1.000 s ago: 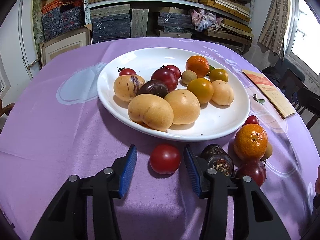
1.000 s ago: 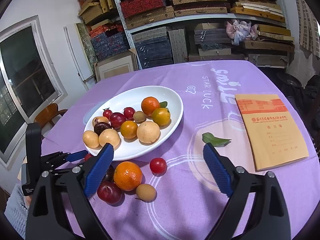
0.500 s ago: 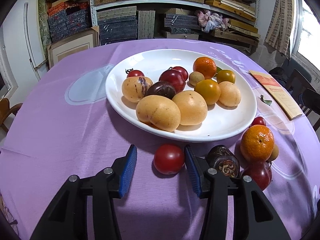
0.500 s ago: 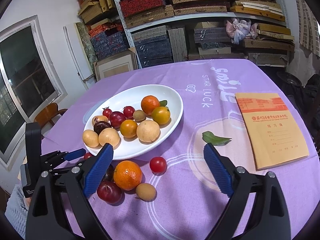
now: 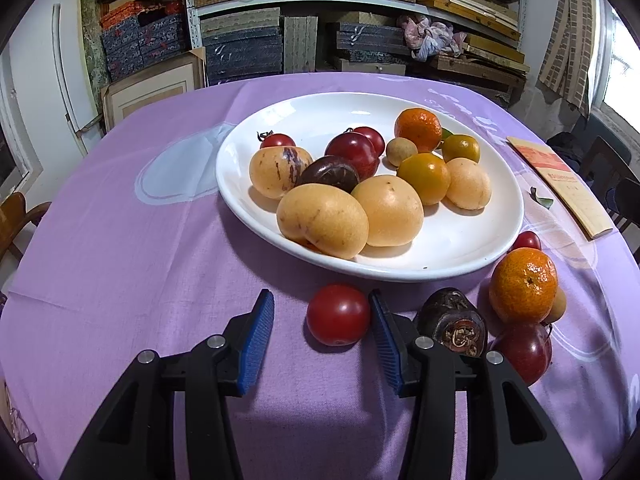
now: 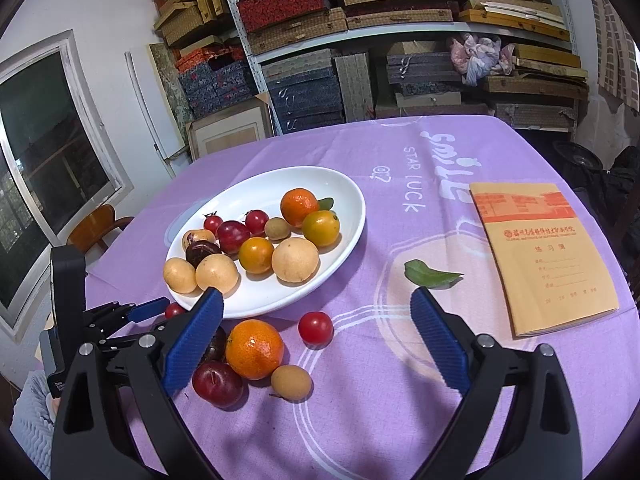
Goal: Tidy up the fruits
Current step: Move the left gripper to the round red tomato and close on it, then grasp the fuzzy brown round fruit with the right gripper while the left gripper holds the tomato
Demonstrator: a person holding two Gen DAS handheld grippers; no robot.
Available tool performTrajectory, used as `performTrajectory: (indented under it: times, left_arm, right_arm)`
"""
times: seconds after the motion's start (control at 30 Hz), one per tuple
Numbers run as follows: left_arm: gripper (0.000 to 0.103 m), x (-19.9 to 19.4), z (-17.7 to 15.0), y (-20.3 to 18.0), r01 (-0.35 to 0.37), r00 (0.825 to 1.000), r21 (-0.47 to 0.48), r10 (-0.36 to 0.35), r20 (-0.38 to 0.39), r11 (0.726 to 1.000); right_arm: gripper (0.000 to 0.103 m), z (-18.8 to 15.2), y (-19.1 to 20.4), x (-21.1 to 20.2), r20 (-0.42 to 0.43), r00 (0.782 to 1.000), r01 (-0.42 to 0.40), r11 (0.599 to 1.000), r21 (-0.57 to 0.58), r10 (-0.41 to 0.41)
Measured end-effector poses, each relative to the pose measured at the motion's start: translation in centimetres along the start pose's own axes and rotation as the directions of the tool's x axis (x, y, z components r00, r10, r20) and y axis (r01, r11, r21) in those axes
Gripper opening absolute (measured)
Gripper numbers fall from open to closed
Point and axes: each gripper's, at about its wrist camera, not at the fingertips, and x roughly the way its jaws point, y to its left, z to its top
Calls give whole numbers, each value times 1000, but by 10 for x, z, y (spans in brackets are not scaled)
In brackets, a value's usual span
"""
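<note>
A white oval plate holds several fruits: yellow melons, oranges, plums, cherry tomatoes. On the purple cloth in front of it lie a red tomato, a dark passion fruit, an orange, a plum, a longan and a small tomato. My left gripper is open around the red tomato, which sits against the right finger. My right gripper is open and empty above the loose fruits.
A yellow notebook lies on the right of the table, with a green leaf beside it. Shelves of boxes stand behind the table. A wooden chair is at the left edge.
My left gripper has shifted slightly left, so the red tomato now sits nearer its right finger. The right gripper has barely moved.
</note>
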Motion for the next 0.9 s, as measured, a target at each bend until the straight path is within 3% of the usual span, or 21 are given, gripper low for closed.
performTrajectory:
  times: [0.1, 0.13, 0.17, 0.47, 0.57, 0.67, 0.73, 0.8, 0.9]
  left_arm:
    - [42, 0, 0, 0, 10, 1000, -2, -10, 1, 1000]
    - [33, 0, 0, 1, 18, 1000, -3, -18, -3, 1000]
    - [30, 1, 0, 1, 21, 1000, -4, -21, -10, 1000]
    - [30, -1, 0, 7, 32, 999, -24, -32, 4, 999]
    - [30, -6, -2, 11, 2, 1000, -31, -1, 17, 1000]
    - [30, -14, -2, 14, -15, 1000, -58, 16, 22, 998]
    - [30, -18, -5, 13, -28, 999, -51, 30, 27, 998]
    - [30, -21, -8, 10, -29, 999, -43, 30, 27, 999]
    - [30, -23, -11, 5, -12, 1000, -24, 13, 26, 1000]
  right_arm:
    - [93, 0, 0, 0, -2, 1000, 0, 1000, 0, 0]
    - [93, -1, -1, 0, -2, 1000, 0, 1000, 0, 0]
    - [93, -2, -1, 0, -1, 1000, 0, 1000, 1, 0]
    - [93, -2, 1, 3, -23, 1000, -6, 1000, -12, 6]
    - [93, -4, 11, 10, -79, 997, 10, 997, -81, -16]
    - [93, -15, 29, 23, -148, 983, 68, 967, -247, -107]
    - [87, -20, 33, 27, -163, 975, 94, 950, -297, -147]
    - [73, -23, 32, 29, -197, 970, 73, 948, -311, -139]
    - [73, -28, 32, 27, -223, 968, 29, 933, -358, -115]
